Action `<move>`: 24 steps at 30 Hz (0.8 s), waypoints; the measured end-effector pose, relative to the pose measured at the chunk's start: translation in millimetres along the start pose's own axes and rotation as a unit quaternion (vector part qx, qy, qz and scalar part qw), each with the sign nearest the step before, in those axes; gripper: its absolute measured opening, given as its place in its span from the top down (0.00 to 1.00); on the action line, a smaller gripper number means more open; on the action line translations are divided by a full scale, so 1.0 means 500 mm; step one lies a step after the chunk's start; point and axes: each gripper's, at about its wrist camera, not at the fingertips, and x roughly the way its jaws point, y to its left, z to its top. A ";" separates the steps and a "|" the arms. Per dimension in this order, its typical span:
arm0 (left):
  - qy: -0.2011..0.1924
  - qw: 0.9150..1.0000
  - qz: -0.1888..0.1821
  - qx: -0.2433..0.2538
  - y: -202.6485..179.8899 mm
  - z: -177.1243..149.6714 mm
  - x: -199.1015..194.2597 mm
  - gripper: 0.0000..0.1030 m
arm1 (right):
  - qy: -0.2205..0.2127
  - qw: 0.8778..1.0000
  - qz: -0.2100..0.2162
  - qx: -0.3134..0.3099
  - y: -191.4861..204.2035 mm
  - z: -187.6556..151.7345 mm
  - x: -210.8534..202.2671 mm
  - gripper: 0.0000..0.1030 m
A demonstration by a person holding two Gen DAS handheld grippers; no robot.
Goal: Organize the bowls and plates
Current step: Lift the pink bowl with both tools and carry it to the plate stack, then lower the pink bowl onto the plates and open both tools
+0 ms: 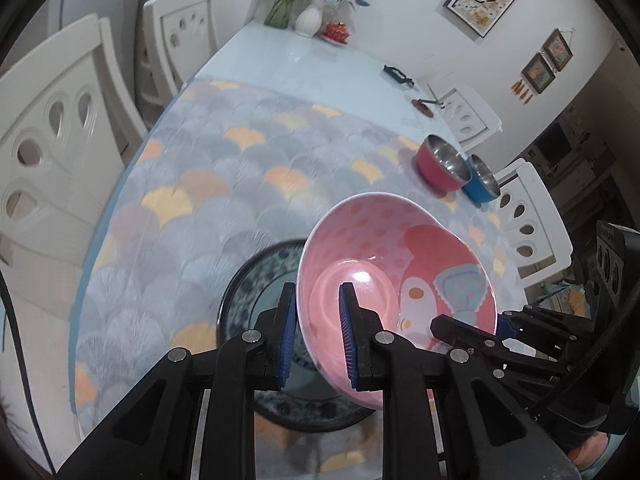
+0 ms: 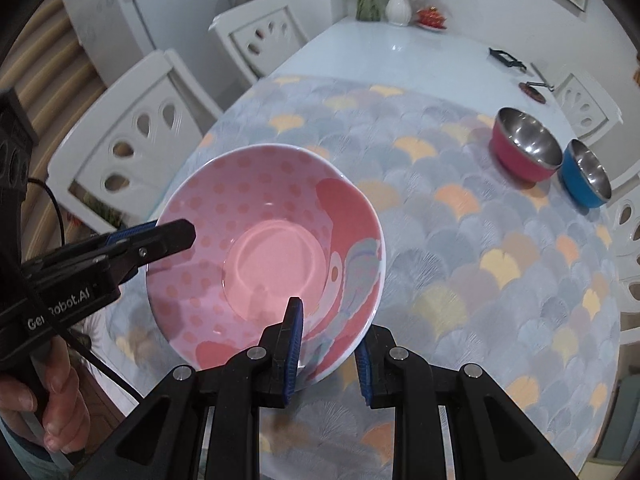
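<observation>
I'm pinching the pink bowl (image 1: 396, 280) with both grippers: left gripper (image 1: 318, 336) clamping its left rim, right gripper (image 2: 328, 354) clamping its near rim, neither nearer. It's hanging tilted right above the dark patterned plate (image 1: 256, 280); red bowl (image 2: 524, 144) and blue bowl (image 2: 586, 174) are sitting far right.

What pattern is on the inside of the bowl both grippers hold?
Pink bowl: darker pink polka dots, plus a cartoon figure along one side. Clearest in the right wrist view.

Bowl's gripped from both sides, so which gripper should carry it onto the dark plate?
Left, probably: the left gripper clamps the pink bowl's rim directly above the dark plate.
</observation>
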 end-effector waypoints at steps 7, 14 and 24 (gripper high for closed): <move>0.008 1.000 -0.001 -0.010 0.025 -0.021 0.009 0.83 | 0.015 1.000 -0.004 -0.005 0.015 -0.009 0.025 0.78; 0.016 1.000 0.002 -0.014 0.042 -0.031 0.021 0.83 | 0.028 1.000 -0.003 -0.003 0.022 -0.016 0.049 0.78; 0.020 1.000 0.003 -0.018 0.058 -0.038 0.024 0.83 | 0.036 0.999 -0.001 0.000 0.030 -0.019 0.064 0.78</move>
